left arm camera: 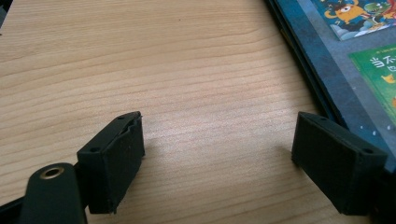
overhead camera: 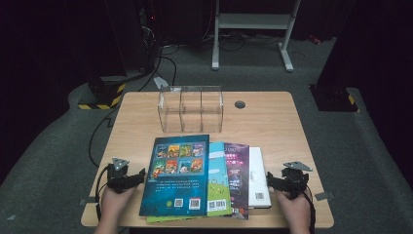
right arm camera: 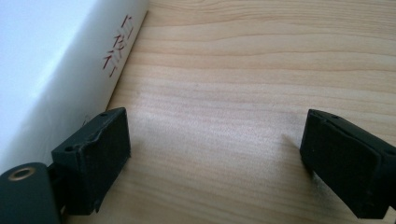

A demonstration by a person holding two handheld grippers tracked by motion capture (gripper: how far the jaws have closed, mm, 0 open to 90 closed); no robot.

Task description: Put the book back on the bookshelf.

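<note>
— What kind of place is shown?
— A lab or recording room: a lone wooden table [overhead camera: 272, 122] on grey carpet [overhead camera: 53, 161] in a dark space.
— What indicates this?
— Loose cables [overhead camera: 165, 61], a white metal stand [overhead camera: 253, 22] and hazard-striped blocks [overhead camera: 104, 95] surround the table.

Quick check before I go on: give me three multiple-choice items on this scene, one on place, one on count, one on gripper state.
1. Where does the clear organizer stand?
A. beyond the books
B. on the books
C. at the near edge

2. How many books lie overlapped?
A. two
B. four
C. six

3. How are the left gripper and right gripper?
A. both open, empty
B. both shut
C. one holds a book

Answers: 1 A, it stands farther up the table; 2 B, four covers show; 3 A, bare wood lies between each pair of jaws.
</note>
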